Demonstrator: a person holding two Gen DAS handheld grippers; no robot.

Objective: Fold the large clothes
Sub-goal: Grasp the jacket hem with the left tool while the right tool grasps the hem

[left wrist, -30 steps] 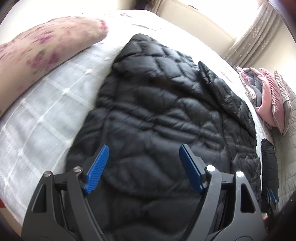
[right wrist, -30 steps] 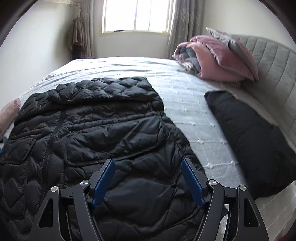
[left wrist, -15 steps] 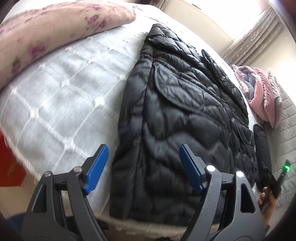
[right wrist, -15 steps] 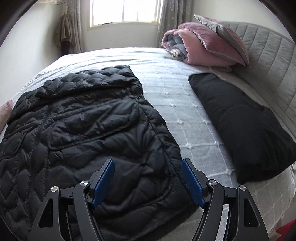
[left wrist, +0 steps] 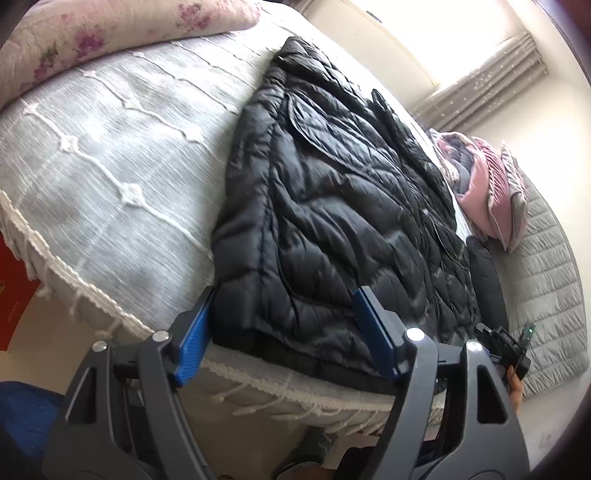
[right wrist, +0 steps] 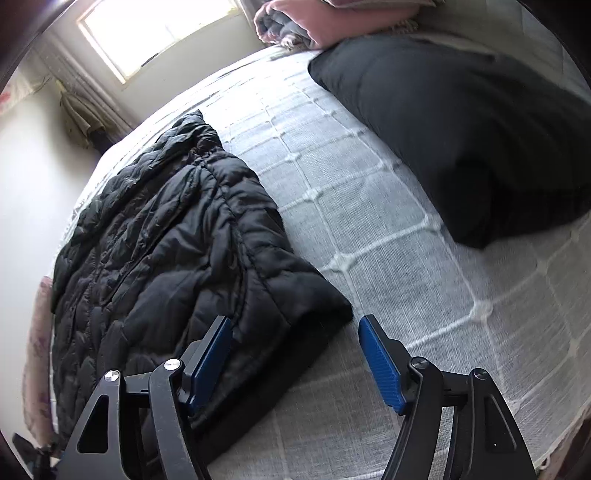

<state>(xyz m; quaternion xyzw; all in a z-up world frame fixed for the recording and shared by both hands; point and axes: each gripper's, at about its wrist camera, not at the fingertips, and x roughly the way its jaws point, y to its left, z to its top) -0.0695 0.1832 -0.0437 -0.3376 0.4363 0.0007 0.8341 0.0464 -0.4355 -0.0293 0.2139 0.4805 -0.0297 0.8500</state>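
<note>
A black quilted puffer jacket (left wrist: 332, 206) lies spread flat on the grey bed, its hem at the near edge. It also shows in the right wrist view (right wrist: 166, 258). My left gripper (left wrist: 284, 332) is open and empty, its blue pads either side of the jacket's near left hem corner. My right gripper (right wrist: 295, 354) is open and empty, straddling the jacket's near right hem corner. Whether the pads touch the fabric I cannot tell. The right gripper also shows in the left wrist view (left wrist: 506, 350).
The grey bedspread (left wrist: 110, 177) has a fringed near edge. A floral pillow (left wrist: 110, 33) lies at the far left. A black pillow (right wrist: 461, 129) lies right of the jacket. Pink bedding (left wrist: 484, 192) is piled by the padded headboard (left wrist: 546, 277). A window (right wrist: 155, 33) is beyond the bed.
Both grippers have drawn back from over the jacket toward the bed's near edge and lowered to the hem corners. Both stayed open. The jacket has not visibly moved.
</note>
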